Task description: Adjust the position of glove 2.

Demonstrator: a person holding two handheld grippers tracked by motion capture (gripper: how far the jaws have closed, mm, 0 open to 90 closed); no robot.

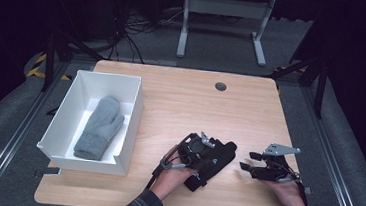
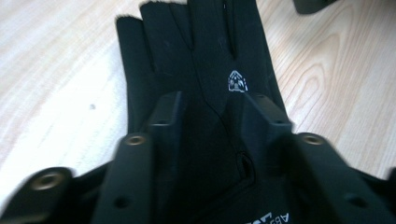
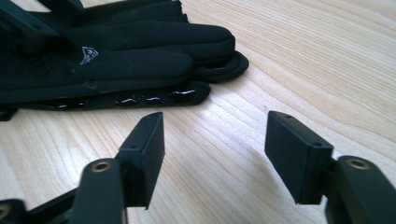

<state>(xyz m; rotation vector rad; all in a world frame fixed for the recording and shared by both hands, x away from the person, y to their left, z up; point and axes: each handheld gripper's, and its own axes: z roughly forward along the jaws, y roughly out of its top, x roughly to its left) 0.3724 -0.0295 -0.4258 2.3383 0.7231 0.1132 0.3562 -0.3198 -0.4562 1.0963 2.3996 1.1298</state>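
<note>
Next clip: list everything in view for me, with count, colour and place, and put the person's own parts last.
Black glove: one, black with a small white logo, flat on the table near the front middle, under the left tool.
Grey mitten: one, grey, lying inside the white box.
White box: one, white, open-topped, on the table's left side.
Table: one, light wood, with a dark round grommet near its far edge.
Left tool: one, black, jaws straddling the glove, partly open.
Right tool: one, black, jaws open over bare wood beside the glove.
Hands: two, in plaid sleeves, at the front edge.
</note>
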